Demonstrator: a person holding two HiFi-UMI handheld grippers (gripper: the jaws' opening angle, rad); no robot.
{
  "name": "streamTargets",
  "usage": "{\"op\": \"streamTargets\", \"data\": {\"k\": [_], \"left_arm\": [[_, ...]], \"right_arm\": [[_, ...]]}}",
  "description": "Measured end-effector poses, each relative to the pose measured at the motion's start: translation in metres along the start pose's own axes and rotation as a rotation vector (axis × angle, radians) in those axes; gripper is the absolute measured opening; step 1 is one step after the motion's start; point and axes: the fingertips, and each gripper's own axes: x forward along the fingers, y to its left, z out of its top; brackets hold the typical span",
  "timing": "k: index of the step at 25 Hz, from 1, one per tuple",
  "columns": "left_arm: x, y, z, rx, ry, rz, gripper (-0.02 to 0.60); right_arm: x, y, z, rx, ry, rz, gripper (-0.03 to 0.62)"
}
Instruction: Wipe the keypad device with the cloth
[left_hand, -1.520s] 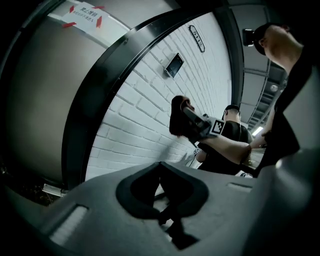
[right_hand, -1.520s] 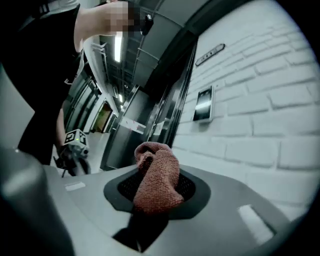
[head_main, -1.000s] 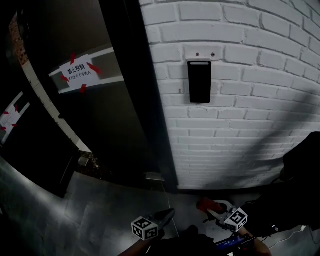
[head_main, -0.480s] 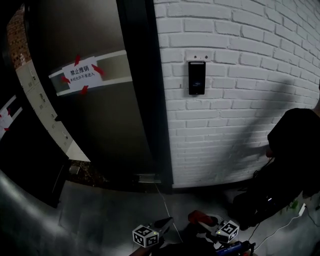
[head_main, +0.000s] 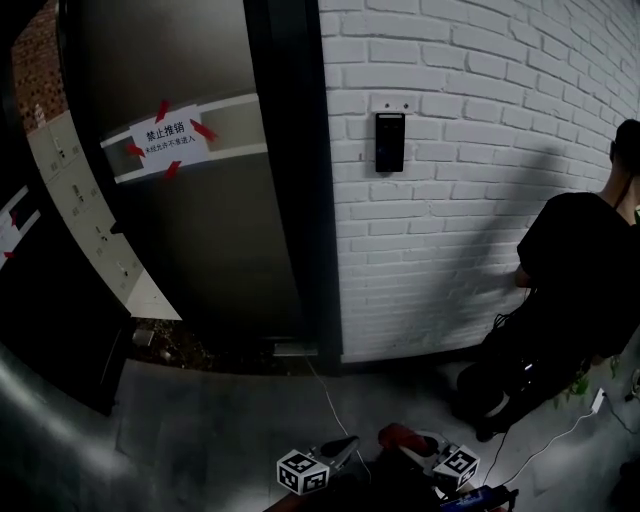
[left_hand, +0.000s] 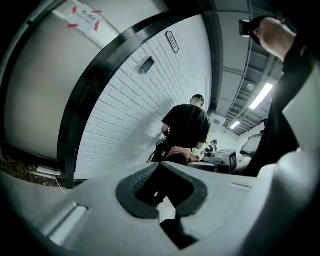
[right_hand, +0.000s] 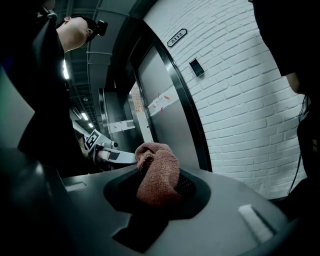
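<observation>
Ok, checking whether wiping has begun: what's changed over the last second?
The view has backed away from the wall: the keypad device looks smaller, and a person in black has come fully into sight at right. Nothing was taken or released. The right gripper still holds the cloth, the left gripper is open and empty; both remain low, well short of the device.

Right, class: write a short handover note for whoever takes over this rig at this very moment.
Left gripper: jaws apart, nothing between them, held low.
Right gripper: shut on the reddish-brown terry cloth, also low.
Black rectangular keypad device: mounted on the white brick wall, right of the dark door frame, well away from both grippers.
Done: cloth is in the jaws.
Left: bring the cloth up to the keypad and wipe it; no contact yet.
</observation>
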Motion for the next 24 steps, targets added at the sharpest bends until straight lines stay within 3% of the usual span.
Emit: {"op": "streamTargets", "data": {"k": [10, 24], "left_arm": [[0.013, -0.014, 0.004, 0.031, 0.006, -0.003, 0.005], [0.049, -0.024, 0.014, 0.037, -0.003, 0.011, 0.005]], "right_arm": [[-0.008, -0.001, 0.007, 0.010, -0.009, 0.000, 0.107], [-0.023, -0.040, 0.010, 0.000, -0.005, -0.007, 0.104]]}}
